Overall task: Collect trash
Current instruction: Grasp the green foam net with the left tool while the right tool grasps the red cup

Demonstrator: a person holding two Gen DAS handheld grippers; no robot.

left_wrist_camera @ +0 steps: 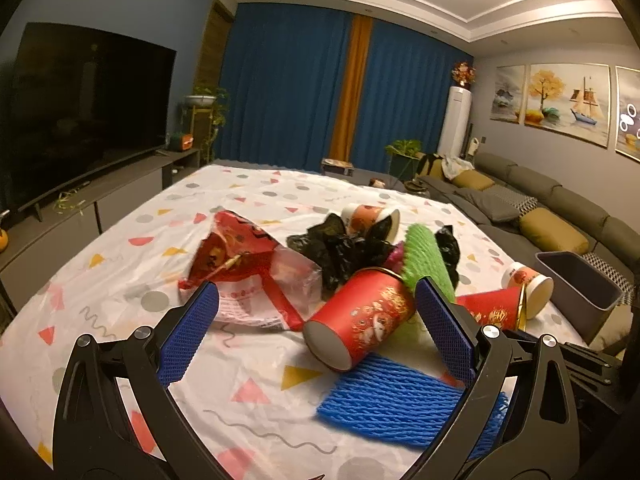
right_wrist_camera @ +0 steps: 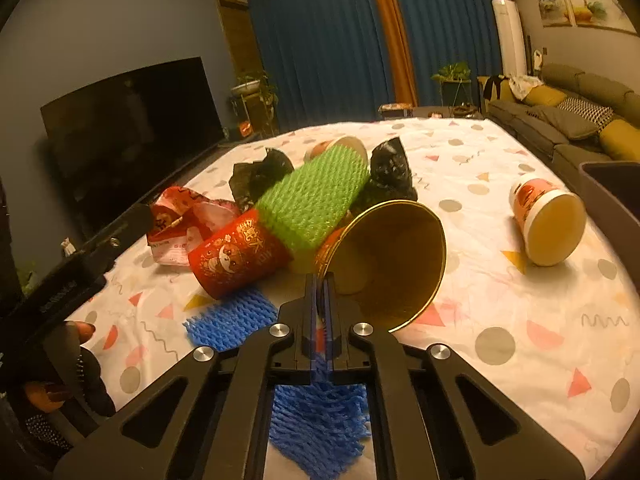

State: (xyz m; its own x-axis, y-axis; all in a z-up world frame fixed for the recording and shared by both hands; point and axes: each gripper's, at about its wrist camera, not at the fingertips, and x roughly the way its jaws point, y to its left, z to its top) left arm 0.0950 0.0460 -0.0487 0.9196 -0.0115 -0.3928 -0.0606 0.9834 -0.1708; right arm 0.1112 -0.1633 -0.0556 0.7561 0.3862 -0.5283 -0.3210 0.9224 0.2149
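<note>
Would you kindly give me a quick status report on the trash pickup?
Right gripper shut on gold-lined red cup rim. Left gripper open, empty. Green foam net leaning against cup.

Left wrist view: camera sits behind the left claw [left_wrist_camera: 316, 300], low over the patterned surface [left_wrist_camera: 248, 392], tilted slightly down, facing the blue curtains [left_wrist_camera: 288, 84]; television [left_wrist_camera: 84, 112] at left, sofa [left_wrist_camera: 560, 216] at right.

Right wrist view: behind the right claw [right_wrist_camera: 320, 292], tilted down more steeply, closer to the litter, same heading toward the curtains.

Shared ground: red paper cup [left_wrist_camera: 360, 316] lying on its side, green foam net [left_wrist_camera: 428, 260], blue foam net [left_wrist_camera: 400, 396], black plastic bag [left_wrist_camera: 344, 248], gold-lined cup [right_wrist_camera: 384, 264], and the room's far end.
</note>
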